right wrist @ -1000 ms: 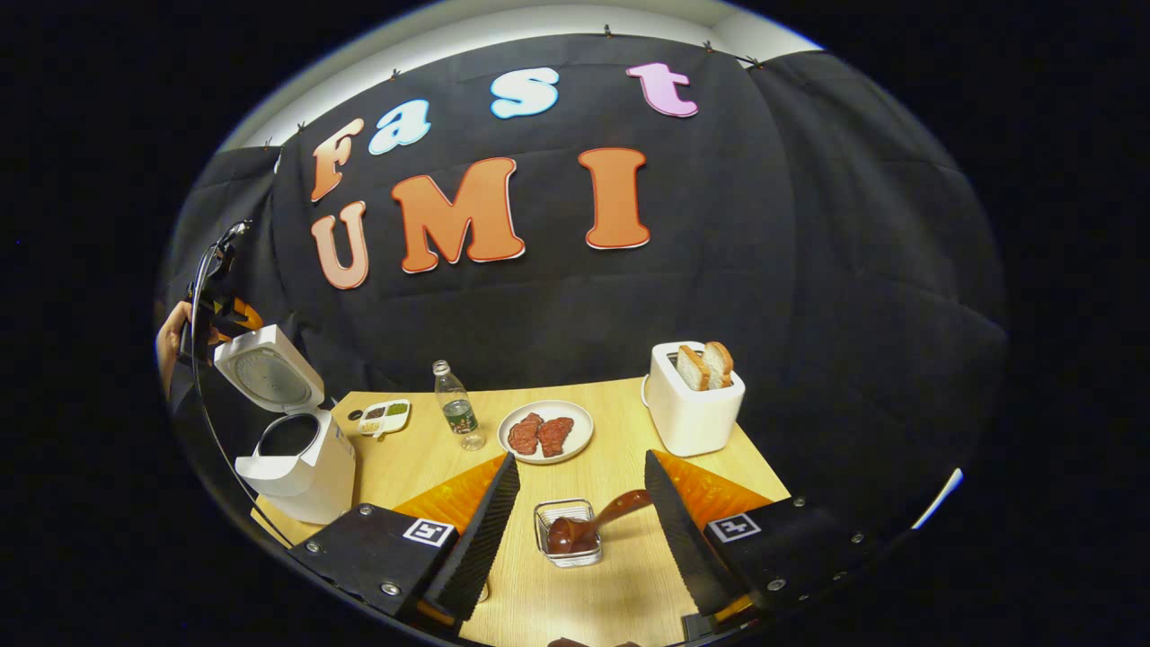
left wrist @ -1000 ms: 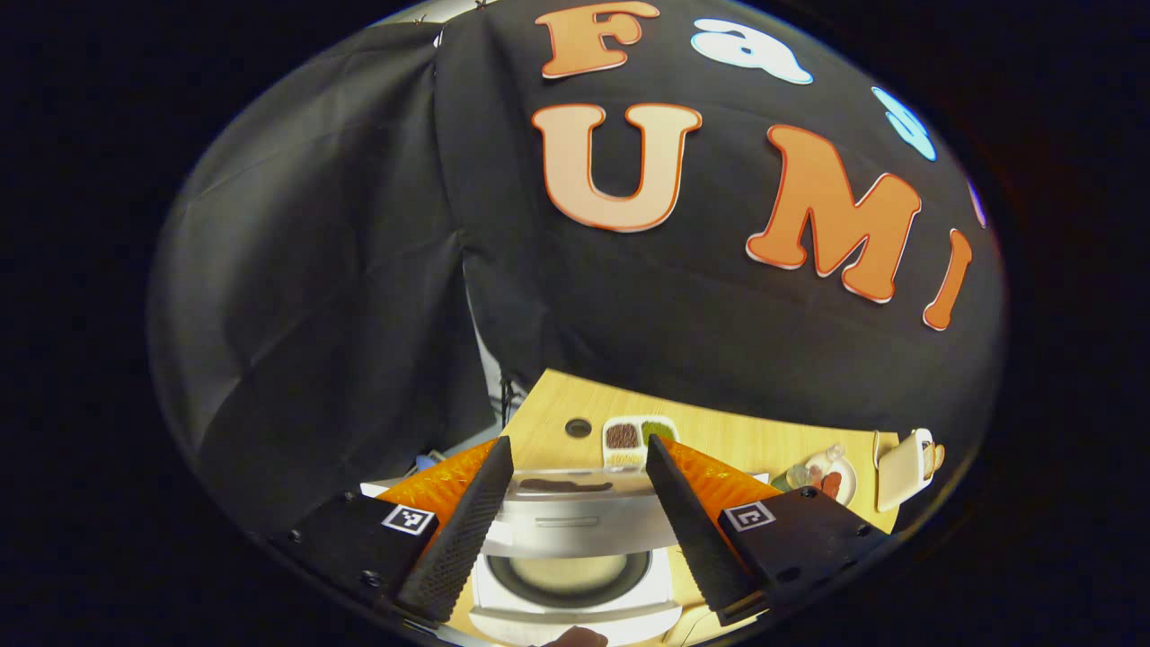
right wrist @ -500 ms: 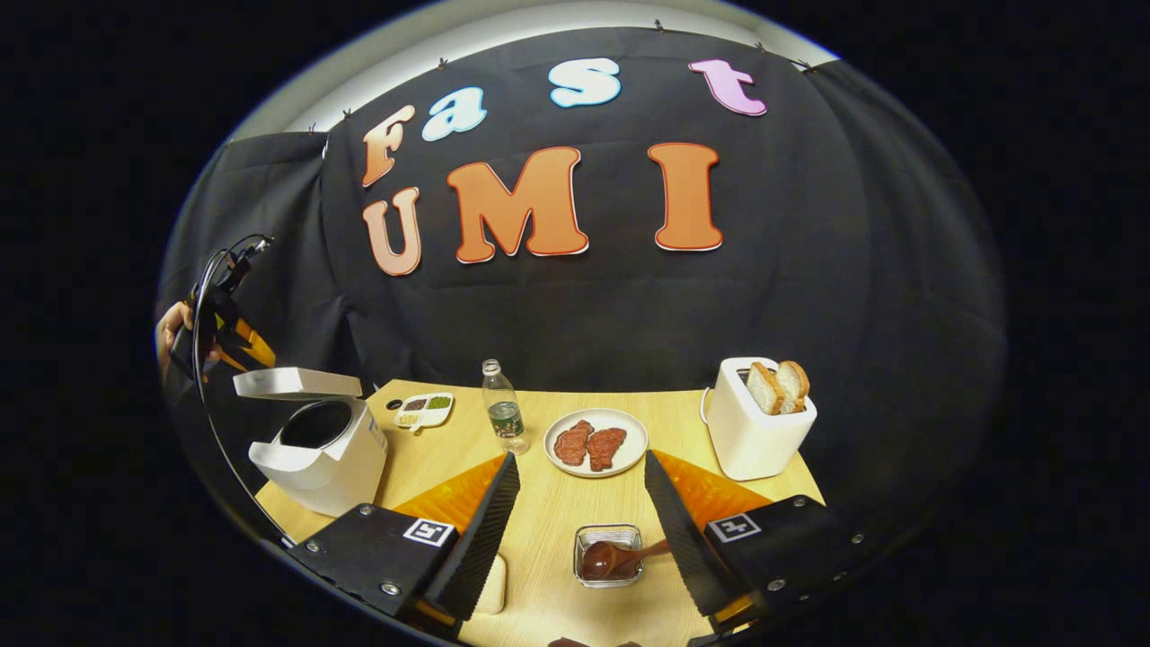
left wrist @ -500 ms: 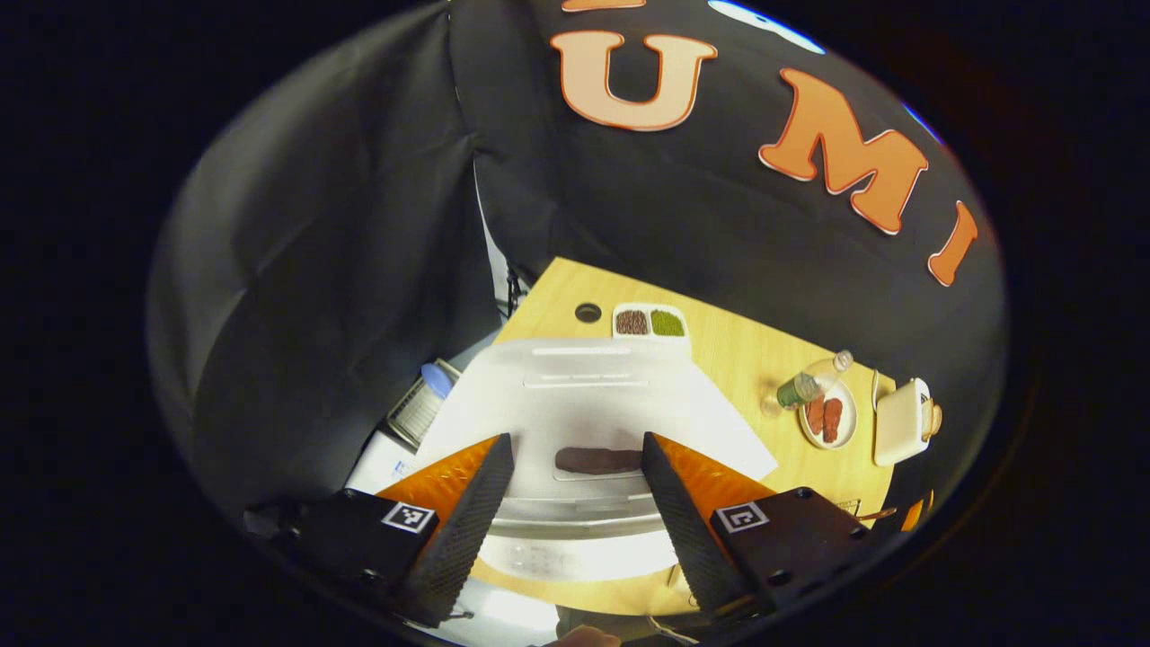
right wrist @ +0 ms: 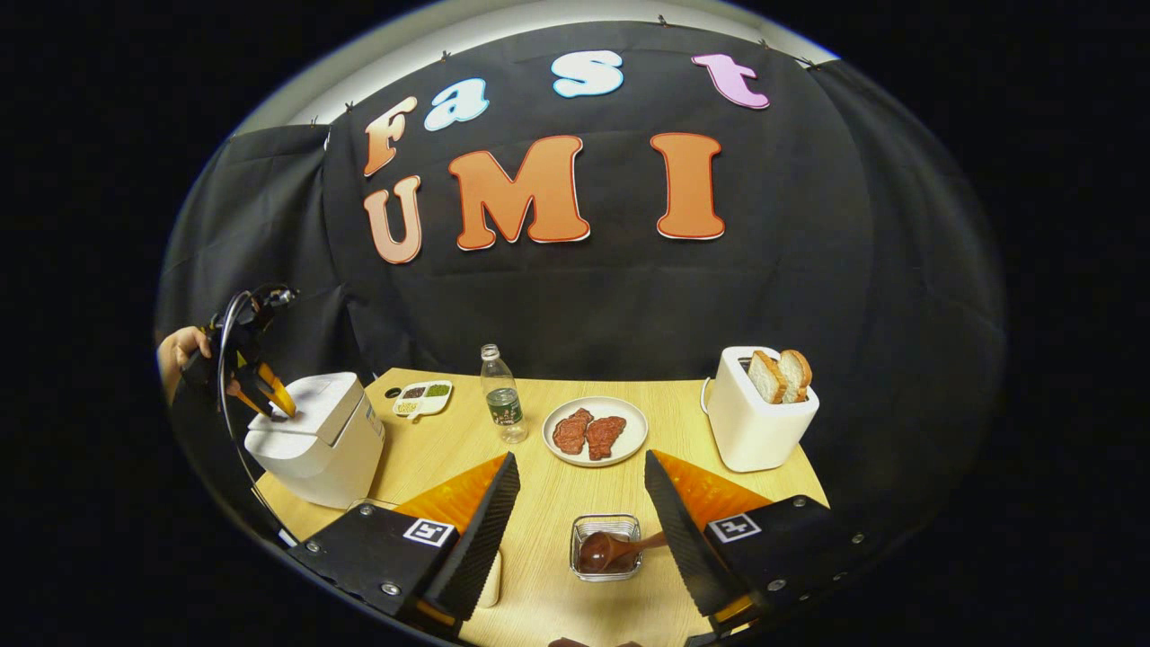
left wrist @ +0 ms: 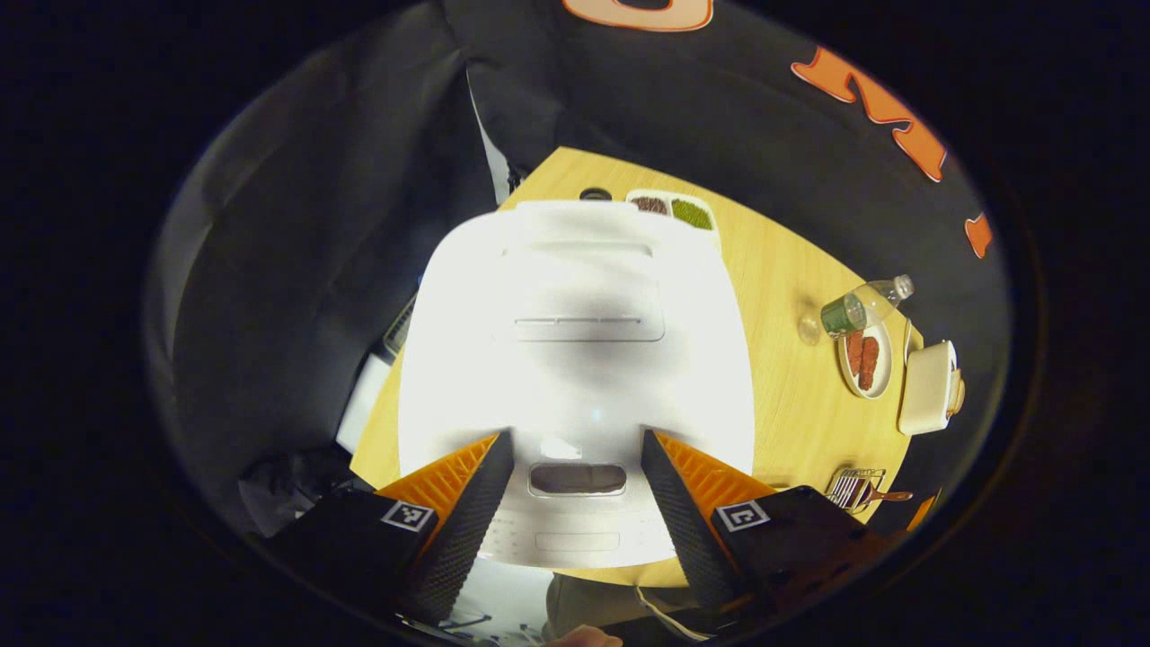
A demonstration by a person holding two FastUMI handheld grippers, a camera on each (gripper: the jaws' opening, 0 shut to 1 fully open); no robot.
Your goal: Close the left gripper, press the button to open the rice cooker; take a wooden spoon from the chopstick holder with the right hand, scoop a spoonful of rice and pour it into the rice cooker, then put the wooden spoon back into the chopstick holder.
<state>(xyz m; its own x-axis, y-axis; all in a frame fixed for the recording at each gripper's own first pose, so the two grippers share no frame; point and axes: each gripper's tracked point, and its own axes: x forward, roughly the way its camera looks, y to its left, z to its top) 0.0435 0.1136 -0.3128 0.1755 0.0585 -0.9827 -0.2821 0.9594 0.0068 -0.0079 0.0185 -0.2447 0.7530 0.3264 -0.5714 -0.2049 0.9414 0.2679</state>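
While the rice cooker (left wrist: 575, 359) sits directly beneath and ahead of the left tool (left wrist: 575, 503), its lid down and its dark oblong button (left wrist: 578, 479) lying between the two spread fingers, that tool stands released, gripping nothing. In the right gripper view the same tool (right wrist: 260, 391) hangs over the cooker's near edge, held by a hand (right wrist: 180, 350); whether it touches the lid cannot be told.

Item, rice cooker: white, rigid smooth shell, judged heavy enough to stay put under a press. Point of contact: the button only, pressed straight down with fingers clenched, since open tips would straddle it.

Item, wooden spoon (right wrist: 615, 548): just ahead of the right tool (right wrist: 575, 539), between its fingers in the view but apart from them; that tool is likewise released. The bowl rests inside a small wire holder (right wrist: 606, 546) on the counter (right wrist: 539, 467), the handle leaning out toward the right finger. Judged light, stiff, moderately slick. Point of hold: mid-handle, clear of the holder's rim, as the holder looks light and could tip or drag.

Further off: bottle (right wrist: 501, 395), plate of meat (right wrist: 595, 431), toaster with bread (right wrist: 759, 409).
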